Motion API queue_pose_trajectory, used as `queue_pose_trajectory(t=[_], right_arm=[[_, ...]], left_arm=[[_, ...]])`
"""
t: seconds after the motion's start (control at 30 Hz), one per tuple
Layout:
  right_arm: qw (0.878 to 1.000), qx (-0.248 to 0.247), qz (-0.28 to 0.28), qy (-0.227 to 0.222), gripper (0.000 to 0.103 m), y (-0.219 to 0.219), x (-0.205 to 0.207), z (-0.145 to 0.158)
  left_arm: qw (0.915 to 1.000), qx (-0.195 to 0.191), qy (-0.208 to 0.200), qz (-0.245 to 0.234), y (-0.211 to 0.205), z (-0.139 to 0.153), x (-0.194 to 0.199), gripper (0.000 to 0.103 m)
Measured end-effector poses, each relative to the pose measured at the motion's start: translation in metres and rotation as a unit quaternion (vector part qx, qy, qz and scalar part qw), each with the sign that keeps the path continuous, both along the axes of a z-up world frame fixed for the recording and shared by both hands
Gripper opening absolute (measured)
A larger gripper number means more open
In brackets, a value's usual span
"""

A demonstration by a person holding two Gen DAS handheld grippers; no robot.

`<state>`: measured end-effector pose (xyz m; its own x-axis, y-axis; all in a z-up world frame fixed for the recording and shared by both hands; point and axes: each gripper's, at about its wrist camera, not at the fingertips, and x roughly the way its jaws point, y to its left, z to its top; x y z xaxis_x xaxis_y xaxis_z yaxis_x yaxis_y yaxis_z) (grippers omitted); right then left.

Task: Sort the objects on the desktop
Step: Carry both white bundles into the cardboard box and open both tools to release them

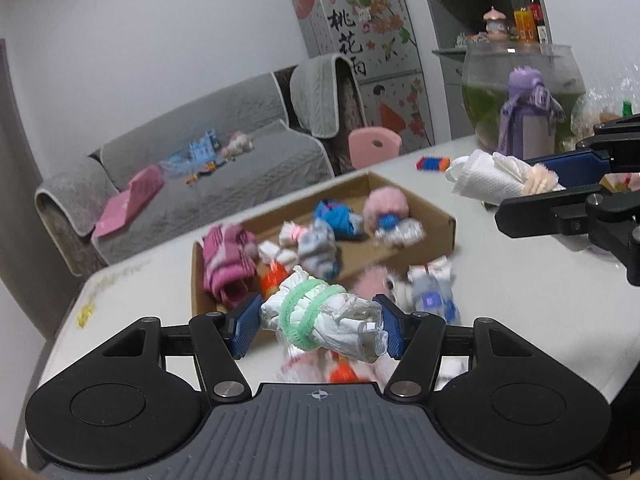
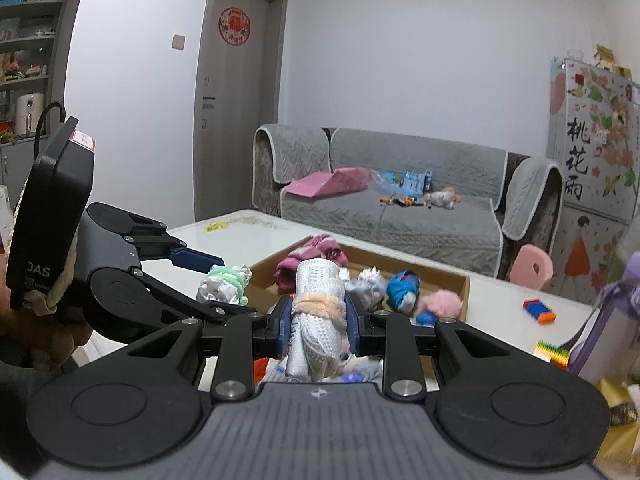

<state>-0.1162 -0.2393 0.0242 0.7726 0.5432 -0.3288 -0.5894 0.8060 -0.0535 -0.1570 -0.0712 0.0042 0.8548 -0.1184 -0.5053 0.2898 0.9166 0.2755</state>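
So both bundles are up off the table right now. One is a white rolled cloth with a green scrunchie [image 1: 310, 312] wrapped around it, and the left gripper [image 1: 316, 326] has it pinched lengthwise between its blue pads, held in the air in front of the near edge of the cardboard box [image 1: 436, 212]. The other is a white rolled cloth with a peach scrunchie [image 2: 318, 312], standing roughly upright in the right gripper [image 2: 318, 322], whose jaws are clamped tight on its middle right at the scrunchie.

From the right wrist camera you can see the left gripper off to the left, a hand [image 2: 48, 336] wrapped around its handle, the green-banded roll sticking out at its tip.

Below them, the box sits on the white table [image 1: 520, 280] and already has a bunch of rolled stuff in it: a magenta striped roll [image 1: 228, 268], a blue one [image 1: 338, 218], a fluffy pink one [image 1: 386, 206]. A few more bundles lie on the table just outside the box, kinda blurry. Further back there's a purple bottle [image 1: 528, 112] next to a glass fishbowl [image 1: 484, 80], and a small orange-and-blue block [image 1: 432, 163]. A grey sofa [image 2: 420, 208] is behind all that.
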Motion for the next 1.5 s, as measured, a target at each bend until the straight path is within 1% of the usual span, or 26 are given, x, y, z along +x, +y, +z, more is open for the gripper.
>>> queue_pose_trajectory(t=[0.3, 0.47, 0.67, 0.93, 1.2, 1.33, 1.5], right_arm=[[1.000, 0.013, -0.015, -0.015, 0.025, -0.010, 0.036, 0.016], [1.000, 0.009, -0.017, -0.016, 0.025, -0.008, 0.054, 0.018], [1.000, 0.006, -0.013, -0.007, 0.025, -0.001, 0.078, 0.011], [1.000, 0.001, -0.011, 0.026, 0.025, 0.001, 0.113, -0.008], [0.998, 0.004, -0.021, 0.065, 0.025, 0.000, 0.143, -0.032], [0.996, 0.002, -0.022, 0.083, 0.025, 0.002, 0.151, -0.045], [0.995, -0.002, -0.022, 0.099, 0.025, 0.005, 0.156, -0.055]], left_arm=[[0.9998, -0.003, -0.019, 0.003, -0.001, 0.024, 0.037, 0.066], [0.9998, 0.002, -0.019, 0.002, -0.005, 0.026, 0.062, 0.066], [0.9999, 0.003, -0.011, 0.005, -0.009, 0.022, 0.096, 0.066], [0.9997, 0.014, 0.012, 0.013, -0.010, 0.002, 0.141, 0.066], [0.9973, 0.015, 0.065, 0.030, -0.002, -0.034, 0.191, 0.066], [0.9955, 0.016, 0.088, 0.033, 0.002, -0.051, 0.205, 0.067], [0.9953, 0.011, 0.090, 0.033, 0.004, -0.054, 0.210, 0.067]])
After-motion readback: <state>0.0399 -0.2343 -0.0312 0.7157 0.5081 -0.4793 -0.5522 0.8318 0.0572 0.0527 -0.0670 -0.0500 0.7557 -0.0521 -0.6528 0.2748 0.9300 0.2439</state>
